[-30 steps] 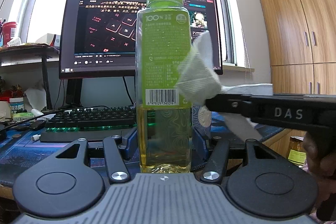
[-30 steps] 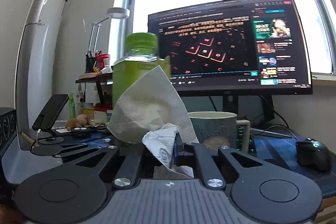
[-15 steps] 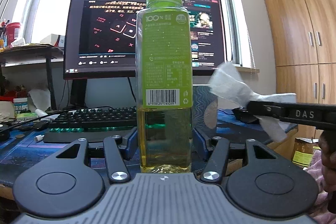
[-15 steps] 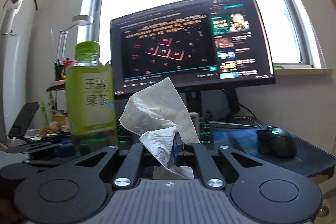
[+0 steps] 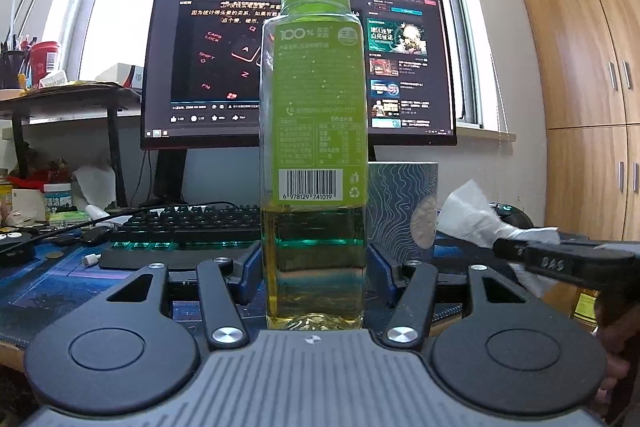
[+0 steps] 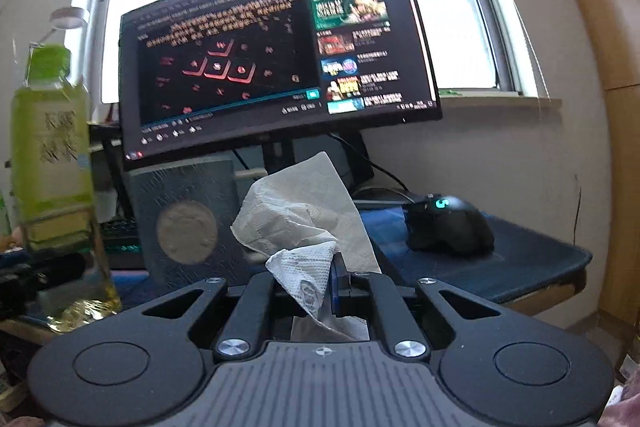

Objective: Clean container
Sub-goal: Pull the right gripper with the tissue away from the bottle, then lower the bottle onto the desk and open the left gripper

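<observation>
- The bottle, green-capped and about a third full of yellow liquid, is held upright at the centre of the left wrist frame.
- The left gripper is closed on the bottle's lower body, a blue-padded finger pressed against each side.
- In the right wrist frame the same bottle is seen blurred at the left edge.
- A crumpled white tissue is pinched in the right gripper, whose fingers are drawn narrowly together on it at the lower centre of the frame.
- In the left wrist frame the tissue and the right gripper are seen at the right, well apart from the bottle.
- A patterned mug is seen just behind and right of the bottle.
- A monitor, a keyboard and a mouse are seen on the counter.
</observation>
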{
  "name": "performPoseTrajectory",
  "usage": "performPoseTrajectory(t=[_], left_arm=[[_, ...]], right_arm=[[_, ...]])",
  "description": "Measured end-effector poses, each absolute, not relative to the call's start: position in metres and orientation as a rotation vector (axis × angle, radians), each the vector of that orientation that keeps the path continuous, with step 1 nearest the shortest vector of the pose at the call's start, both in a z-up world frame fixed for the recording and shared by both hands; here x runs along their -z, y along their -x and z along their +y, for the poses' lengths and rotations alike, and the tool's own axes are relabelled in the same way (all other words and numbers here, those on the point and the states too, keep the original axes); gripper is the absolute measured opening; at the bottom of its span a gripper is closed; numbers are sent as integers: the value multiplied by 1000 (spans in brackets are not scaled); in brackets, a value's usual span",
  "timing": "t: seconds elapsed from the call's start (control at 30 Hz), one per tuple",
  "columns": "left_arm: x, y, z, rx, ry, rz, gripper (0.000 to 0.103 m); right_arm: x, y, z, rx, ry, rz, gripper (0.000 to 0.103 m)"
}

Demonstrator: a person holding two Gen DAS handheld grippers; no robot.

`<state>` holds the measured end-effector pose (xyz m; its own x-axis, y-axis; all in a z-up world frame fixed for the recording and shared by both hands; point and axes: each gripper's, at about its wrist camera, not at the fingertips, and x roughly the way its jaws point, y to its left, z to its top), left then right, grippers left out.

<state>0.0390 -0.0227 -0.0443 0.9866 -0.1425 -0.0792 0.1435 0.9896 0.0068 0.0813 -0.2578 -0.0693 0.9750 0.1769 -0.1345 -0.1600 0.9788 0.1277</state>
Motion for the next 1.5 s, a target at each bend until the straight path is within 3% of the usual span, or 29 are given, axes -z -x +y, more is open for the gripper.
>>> performPoseTrajectory(t=[0.37,0.5,0.57,0.73,0.8,1.07,1.13,1.5], left_arm=[[45,-39,-23,143,-14,77,59],[45,-39,-23,143,-15,77,59],[45,-39,-23,142,-17,77,59],[45,-40,-23,141,-16,78,60],[45,-40,-23,140,-17,78,60],[44,-40,-23,133,-19,75,63],[44,-39,-23,127,-21,66,75],[39,-26,-19,156,-11,7,93]], right_arm=[[78,-91,-252,-178,-102,172,15],[78,-91,-251,-182,-106,161,32],[78,-91,-252,-181,-106,159,33],[78,-89,-253,-174,-99,142,62],[78,-88,-255,-184,-108,134,66],[73,-83,-258,-190,-110,114,69],[72,-83,-257,-197,-108,111,69],[71,-82,-255,-210,-95,120,71]])
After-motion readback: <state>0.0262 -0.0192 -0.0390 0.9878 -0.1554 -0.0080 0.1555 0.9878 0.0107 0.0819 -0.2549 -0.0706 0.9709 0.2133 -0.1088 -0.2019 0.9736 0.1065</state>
